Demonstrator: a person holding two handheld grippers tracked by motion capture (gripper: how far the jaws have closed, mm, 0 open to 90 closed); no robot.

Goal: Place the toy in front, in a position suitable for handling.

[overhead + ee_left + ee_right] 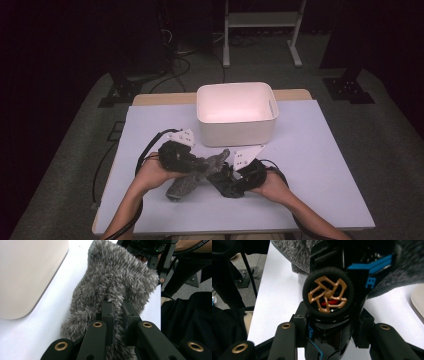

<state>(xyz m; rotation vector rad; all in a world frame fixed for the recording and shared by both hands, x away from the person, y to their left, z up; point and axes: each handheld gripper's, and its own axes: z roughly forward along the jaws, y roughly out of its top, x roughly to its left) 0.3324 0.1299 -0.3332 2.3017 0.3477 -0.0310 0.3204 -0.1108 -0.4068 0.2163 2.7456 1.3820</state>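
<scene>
A grey furry pouch (186, 184) lies at the table's near middle. My left gripper (192, 164) is shut on a fold of the furry pouch (115, 277), pinching its edge between the jaws (117, 306). My right gripper (226, 176) is shut on a black toy car (328, 293) with a gold-spoked wheel and blue trim. The car's far end sits against or inside the grey fur (292, 252); how deep it goes is hidden. In the high view the two grippers meet at the pouch, left and right of it.
A white plastic bin (235, 87) stands just behind the grippers, seen as a pale wall (25, 272) in the left gripper view. The pale table (310, 165) has free room to the right and left. Table edges are close at front.
</scene>
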